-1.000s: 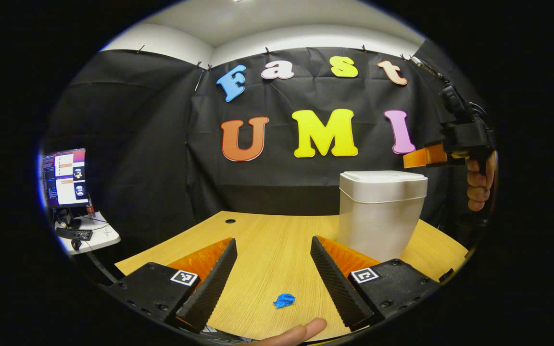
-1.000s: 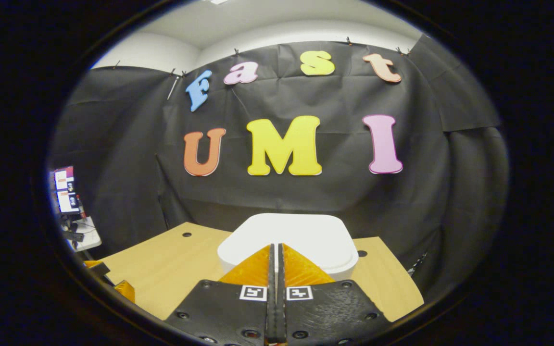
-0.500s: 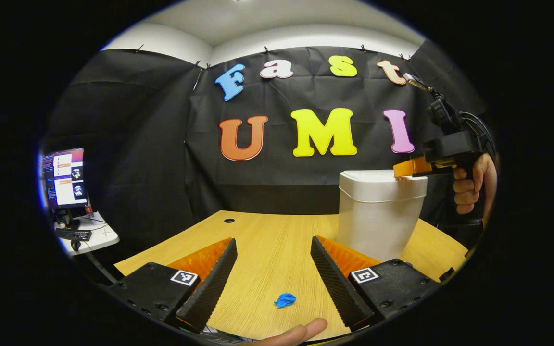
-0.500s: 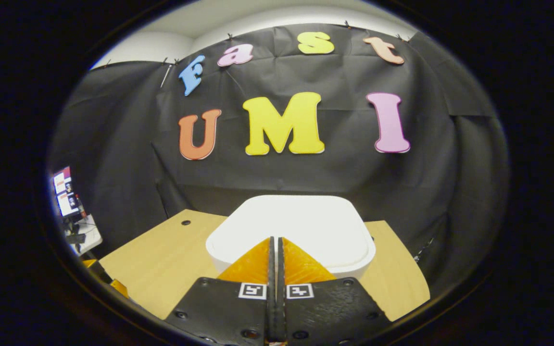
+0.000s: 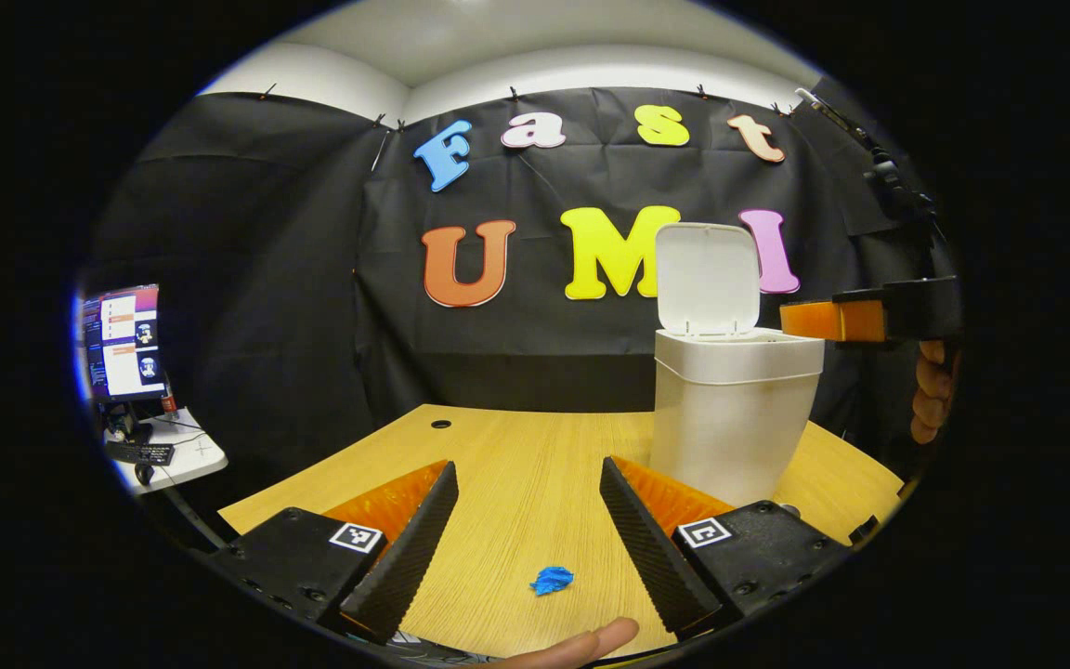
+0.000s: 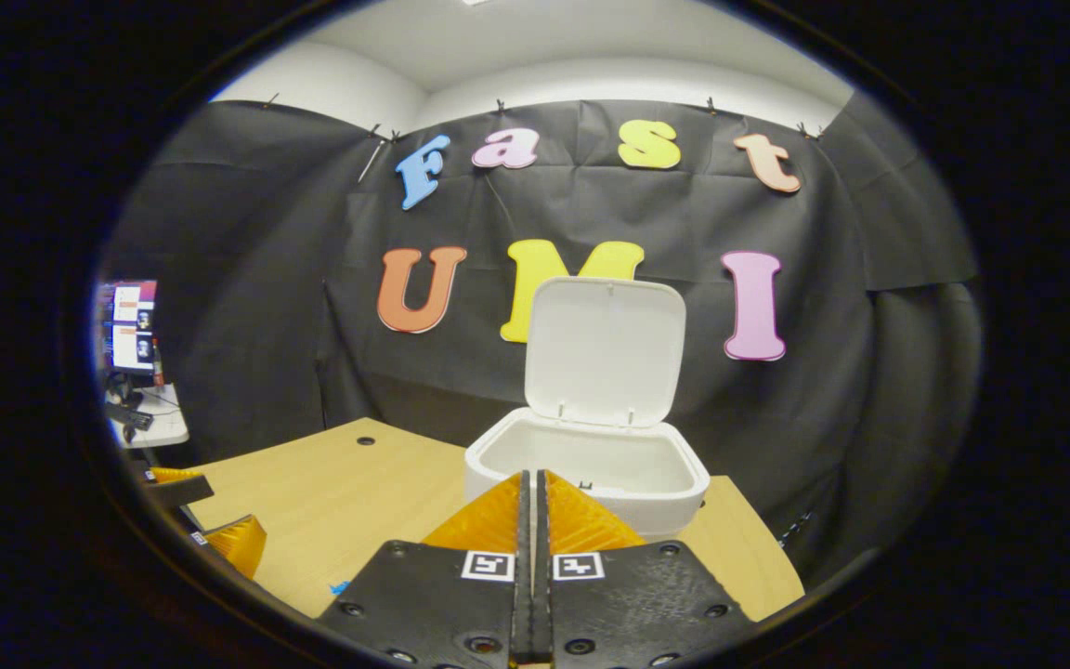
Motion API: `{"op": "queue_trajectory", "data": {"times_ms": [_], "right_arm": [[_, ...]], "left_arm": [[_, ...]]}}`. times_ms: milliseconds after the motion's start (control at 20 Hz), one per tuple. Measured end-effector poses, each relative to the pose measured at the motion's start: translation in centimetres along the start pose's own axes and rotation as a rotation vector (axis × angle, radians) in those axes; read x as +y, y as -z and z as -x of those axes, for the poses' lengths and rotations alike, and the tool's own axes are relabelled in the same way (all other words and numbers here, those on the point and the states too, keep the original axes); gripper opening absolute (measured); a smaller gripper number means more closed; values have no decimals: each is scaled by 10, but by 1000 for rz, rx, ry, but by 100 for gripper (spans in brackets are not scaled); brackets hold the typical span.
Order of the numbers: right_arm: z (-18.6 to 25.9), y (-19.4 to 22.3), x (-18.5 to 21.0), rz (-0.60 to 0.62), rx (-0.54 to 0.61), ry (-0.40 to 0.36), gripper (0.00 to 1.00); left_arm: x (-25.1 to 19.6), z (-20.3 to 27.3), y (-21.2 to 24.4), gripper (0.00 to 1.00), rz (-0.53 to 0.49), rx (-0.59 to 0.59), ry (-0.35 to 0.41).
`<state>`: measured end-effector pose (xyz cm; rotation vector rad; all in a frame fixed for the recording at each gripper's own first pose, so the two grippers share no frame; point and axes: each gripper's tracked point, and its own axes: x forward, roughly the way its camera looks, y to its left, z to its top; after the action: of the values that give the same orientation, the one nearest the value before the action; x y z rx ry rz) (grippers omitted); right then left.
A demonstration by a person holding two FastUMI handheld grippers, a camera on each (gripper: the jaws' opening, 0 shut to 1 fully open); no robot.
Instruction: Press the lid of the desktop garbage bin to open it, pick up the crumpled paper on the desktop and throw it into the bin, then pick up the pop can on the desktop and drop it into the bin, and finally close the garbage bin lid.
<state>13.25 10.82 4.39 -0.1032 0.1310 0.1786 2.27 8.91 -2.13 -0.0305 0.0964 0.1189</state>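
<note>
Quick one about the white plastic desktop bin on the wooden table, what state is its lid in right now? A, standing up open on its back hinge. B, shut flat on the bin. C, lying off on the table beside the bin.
A: the white lid stands upright behind the rim of the white plastic bin, so the hollow inside is open to the right gripper view.

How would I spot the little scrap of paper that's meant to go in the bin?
Start at the wooden desk with the white bin, whose lid stands open. Come toward the near edge, between the open jaws of the left gripper. The crumpled paper lies there: a small bright blue wad, the lone blue thing on the pale wood.
</note>
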Motion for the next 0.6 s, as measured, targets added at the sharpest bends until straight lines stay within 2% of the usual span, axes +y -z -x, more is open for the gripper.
{"op": "queue_trajectory", "data": {"times_ms": [150, 200, 300, 350, 400, 450, 500, 550, 600], "right_arm": [[17, 3, 6, 28, -46, -6, 1], [22, 9, 8, 37, -45, -6, 7], [33, 15, 12, 32, -58, -13, 23], [38, 17, 11, 23, -65, -12, 37], [44, 18, 13, 14, -81, -22, 44], [48, 20, 15, 3, -88, -33, 55], [51, 24, 13, -8, -87, -35, 56], [55, 28, 13, -20, -79, -42, 66], [58, 34, 13, -32, -69, -49, 72]], "left_arm": [[-5, -4, 5, 99, 10, 22, 38], [-6, -6, 7, 99, 19, 29, 51], [-1, -7, 11, 99, 23, 50, 51], [0, -9, 14, 99, 20, 59, 50], [-2, -12, 16, 99, 18, 72, 61], [-5, -14, 22, 99, 14, 93, 93], [-7, -16, 28, 99, 18, 114, 125], [-5, -19, 34, 99, 22, 134, 148], [-4, -20, 41, 99, 28, 160, 166]]}}
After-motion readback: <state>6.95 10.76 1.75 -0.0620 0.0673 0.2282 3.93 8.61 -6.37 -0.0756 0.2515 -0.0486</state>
